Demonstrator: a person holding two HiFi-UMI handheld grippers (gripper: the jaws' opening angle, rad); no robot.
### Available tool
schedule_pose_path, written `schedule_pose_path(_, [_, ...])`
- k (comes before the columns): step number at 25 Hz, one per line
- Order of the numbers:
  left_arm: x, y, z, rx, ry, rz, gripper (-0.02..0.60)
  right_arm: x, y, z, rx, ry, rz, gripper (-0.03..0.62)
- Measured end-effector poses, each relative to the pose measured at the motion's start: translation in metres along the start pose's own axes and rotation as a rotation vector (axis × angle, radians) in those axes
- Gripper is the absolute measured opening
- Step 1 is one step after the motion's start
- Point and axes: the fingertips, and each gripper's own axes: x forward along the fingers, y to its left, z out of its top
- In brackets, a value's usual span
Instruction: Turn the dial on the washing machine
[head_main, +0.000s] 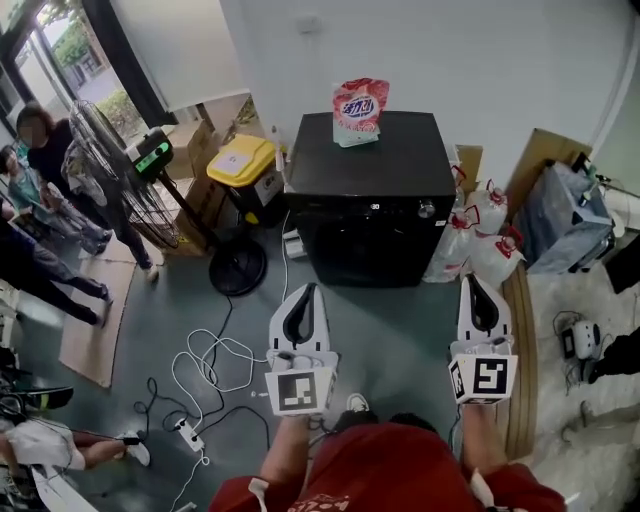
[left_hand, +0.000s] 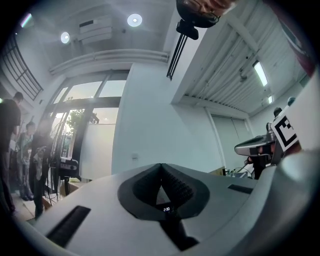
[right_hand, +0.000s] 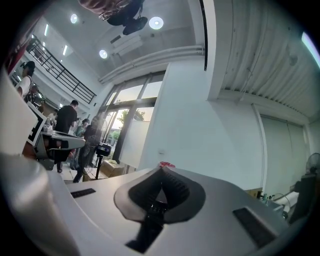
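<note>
The black washing machine (head_main: 368, 195) stands against the white wall at the middle of the head view. Its small silver dial (head_main: 427, 209) sits at the right end of the front panel. A pink detergent bag (head_main: 360, 110) stands on its lid. My left gripper (head_main: 305, 289) and right gripper (head_main: 478, 281) hang low over the floor, well short of the machine, both pointing at it. Neither touches anything. In the left gripper view the jaws of the left gripper (left_hand: 161, 166) meet at their tips, shut and empty. The right gripper (right_hand: 161, 170) is likewise shut and empty.
A standing fan (head_main: 112, 170) and a yellow-lidded bin (head_main: 242, 161) stand left of the machine. White cables (head_main: 212, 366) and a power strip (head_main: 187, 435) lie on the floor at my left. White bags (head_main: 478, 238) lean at the machine's right side. People stand at far left.
</note>
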Motion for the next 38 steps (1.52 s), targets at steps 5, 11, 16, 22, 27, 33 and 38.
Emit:
schedule_pose_path(5, [0.034, 0.005, -0.021, -0.012, 0.009, -0.032, 0.009, 0.03, -0.002, -0.021, 0.016, 0.031, -0.024, 0.008])
schedule_pose_path(11, [0.079, 0.001, -0.047, -0.033, 0.025, -0.054, 0.009, 0.07, -0.012, -0.053, 0.013, 0.066, -0.017, 0.008])
schedule_pose_path(16, [0.129, -0.018, -0.072, -0.002, 0.042, -0.06, 0.009, 0.111, -0.042, -0.084, 0.03, 0.09, -0.003, 0.008])
schedule_pose_path(22, [0.21, -0.043, -0.108, 0.038, 0.075, -0.04, 0.009, 0.18, -0.09, -0.126, 0.041, 0.086, 0.013, 0.008])
schedule_pose_path(27, [0.266, -0.064, -0.147, 0.003, 0.102, -0.034, 0.009, 0.234, -0.119, -0.165, 0.052, 0.11, 0.037, 0.008])
schedule_pose_path(33, [0.319, -0.081, -0.19, 0.008, 0.129, -0.034, 0.009, 0.283, -0.147, -0.216, 0.047, 0.157, 0.063, 0.008])
schedule_pose_path(38, [0.349, -0.082, -0.233, 0.012, 0.164, -0.022, 0.009, 0.317, -0.151, -0.262, 0.057, 0.204, 0.096, 0.008])
